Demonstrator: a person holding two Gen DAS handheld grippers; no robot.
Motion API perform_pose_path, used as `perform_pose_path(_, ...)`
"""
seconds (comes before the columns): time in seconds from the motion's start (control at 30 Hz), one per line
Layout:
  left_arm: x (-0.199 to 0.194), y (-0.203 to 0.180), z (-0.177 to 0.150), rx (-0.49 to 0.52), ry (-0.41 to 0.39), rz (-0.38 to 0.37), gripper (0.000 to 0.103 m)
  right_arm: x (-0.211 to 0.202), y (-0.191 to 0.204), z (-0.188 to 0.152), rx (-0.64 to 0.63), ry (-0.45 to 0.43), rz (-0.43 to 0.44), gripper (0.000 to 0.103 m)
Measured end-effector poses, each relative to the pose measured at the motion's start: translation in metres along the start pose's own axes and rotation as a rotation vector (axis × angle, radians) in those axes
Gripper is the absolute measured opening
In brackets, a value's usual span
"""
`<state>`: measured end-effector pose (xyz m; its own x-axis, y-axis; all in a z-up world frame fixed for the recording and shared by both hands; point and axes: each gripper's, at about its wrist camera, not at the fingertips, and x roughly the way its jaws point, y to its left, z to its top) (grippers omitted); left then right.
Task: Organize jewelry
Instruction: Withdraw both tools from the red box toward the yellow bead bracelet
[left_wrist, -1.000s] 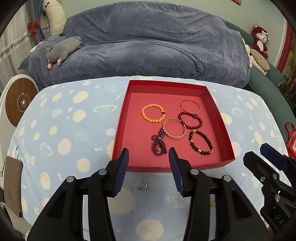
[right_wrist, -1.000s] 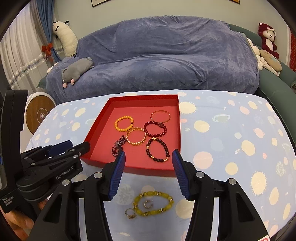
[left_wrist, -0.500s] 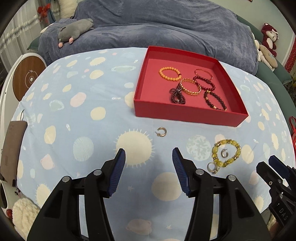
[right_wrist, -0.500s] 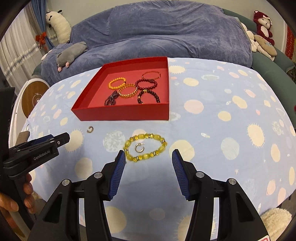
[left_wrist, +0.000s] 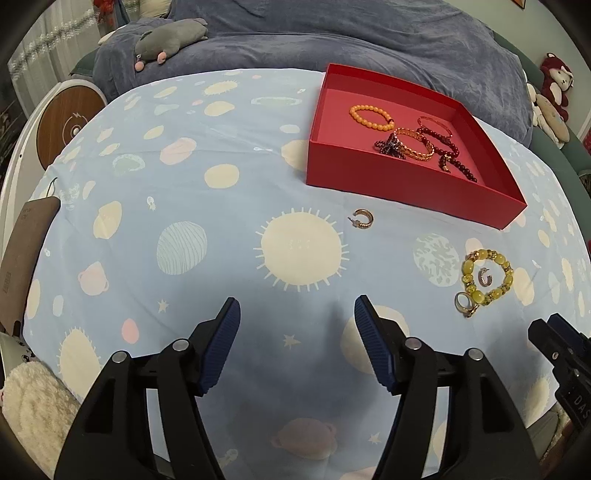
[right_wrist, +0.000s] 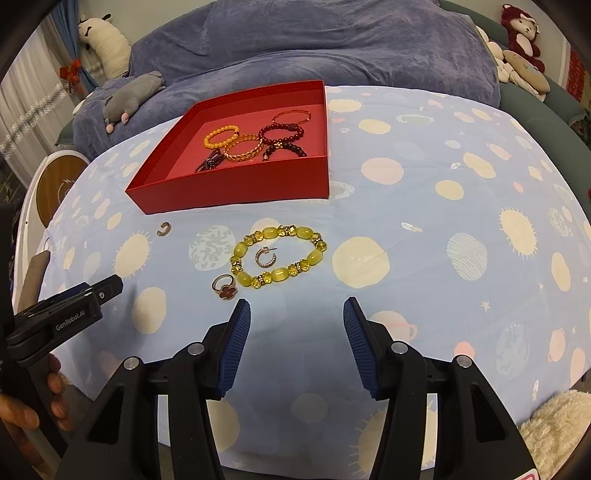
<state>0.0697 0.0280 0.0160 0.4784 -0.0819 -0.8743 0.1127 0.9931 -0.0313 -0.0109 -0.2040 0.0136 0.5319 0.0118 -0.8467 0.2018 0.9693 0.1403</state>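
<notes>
A red tray (right_wrist: 236, 192) (left_wrist: 388, 181) holds several bracelets, among them an orange bead one (right_wrist: 221, 136) (left_wrist: 371, 117). On the cloth in front of it lie a yellow bead bracelet (right_wrist: 279, 255) (left_wrist: 487, 277), a hoop earring inside it (right_wrist: 266, 257) (left_wrist: 484, 277), a ring with a red stone (right_wrist: 224, 287) (left_wrist: 463, 303) and a second hoop earring (right_wrist: 163, 229) (left_wrist: 363, 218). My right gripper (right_wrist: 295, 341) is open and empty, just short of the yellow bracelet. My left gripper (left_wrist: 297, 343) is open and empty, well short of the second earring.
The table wears a light blue cloth with sun and planet prints (left_wrist: 184, 184). A blue-covered sofa (right_wrist: 314, 44) with a grey plush (right_wrist: 129, 98) stands behind. A round wooden-faced device (left_wrist: 70, 125) is at left. A fluffy white thing (right_wrist: 554, 428) lies at the near edge.
Both grippers have pulled back from the tray towards the near edge of the table. The loose jewelry on the cloth has come into view ahead of them. Both stay open.
</notes>
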Motion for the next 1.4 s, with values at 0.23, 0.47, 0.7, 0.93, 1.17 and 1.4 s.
perform_pose_path(0.23, 0.005, 0.010, -0.005, -0.021, 0.008, 0.005, 0.062, 0.006, -0.004, 0.001, 0.021, 0.006, -0.004, 0.051)
perform_pose_path(0.47, 0.007, 0.015, -0.003, -0.048, 0.010, 0.005, 0.062, 0.012, -0.006, 0.007, 0.035, 0.008, -0.001, 0.051)
perform_pose_path(0.7, 0.007, 0.006, -0.001, -0.030, 0.010, -0.002, 0.062, 0.031, -0.011, 0.028, 0.042, 0.000, -0.024, 0.051)
perform_pose_path(0.93, 0.008, 0.001, 0.001, -0.011, 0.009, -0.003, 0.062, 0.055, -0.010, 0.043, 0.001, 0.006, -0.054, 0.049)
perform_pose_path(1.17, 0.005, -0.008, 0.003, -0.001, 0.007, -0.029, 0.062, 0.069, -0.005, 0.044, -0.060, 0.019, -0.070, 0.028)
perform_pose_path(1.4, 0.001, -0.028, 0.002, 0.037, 0.007, -0.061, 0.062, 0.064, -0.005, 0.038, -0.088, 0.019, -0.092, 0.008)
